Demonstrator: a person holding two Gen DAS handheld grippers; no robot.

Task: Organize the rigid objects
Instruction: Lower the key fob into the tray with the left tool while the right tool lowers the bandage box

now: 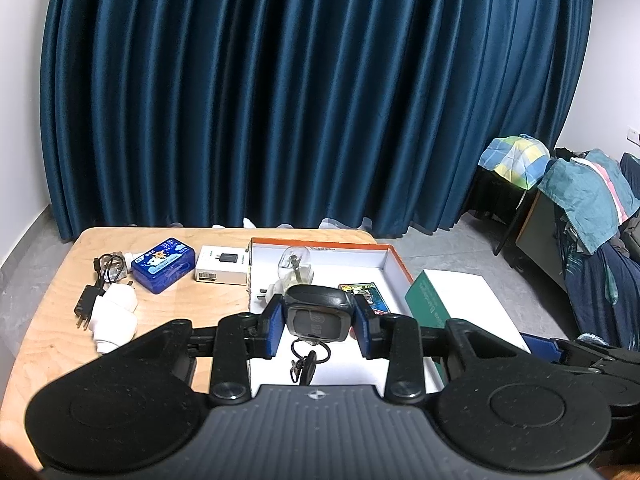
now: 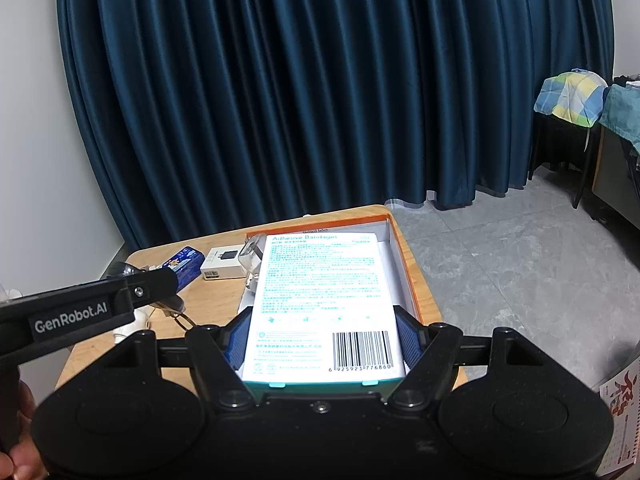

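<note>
Wooden table (image 1: 48,320), orange-rimmed tray (image 1: 394,258), blue tin (image 1: 163,265), white charger box (image 1: 222,265), white plugs (image 1: 114,316)

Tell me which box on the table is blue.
The blue box with the cartoon print, left of the white charger box. The orange-rimmed tray is white inside.

Both grippers were matte black plastic with two round discs at the base and silver screws at the linkage joints. The left gripper (image 1: 318,320) and right gripper (image 2: 322,340) carried blue ribbed fingers (image 1: 275,330). White "GenRobot.AI" lettering marked one side.
</note>
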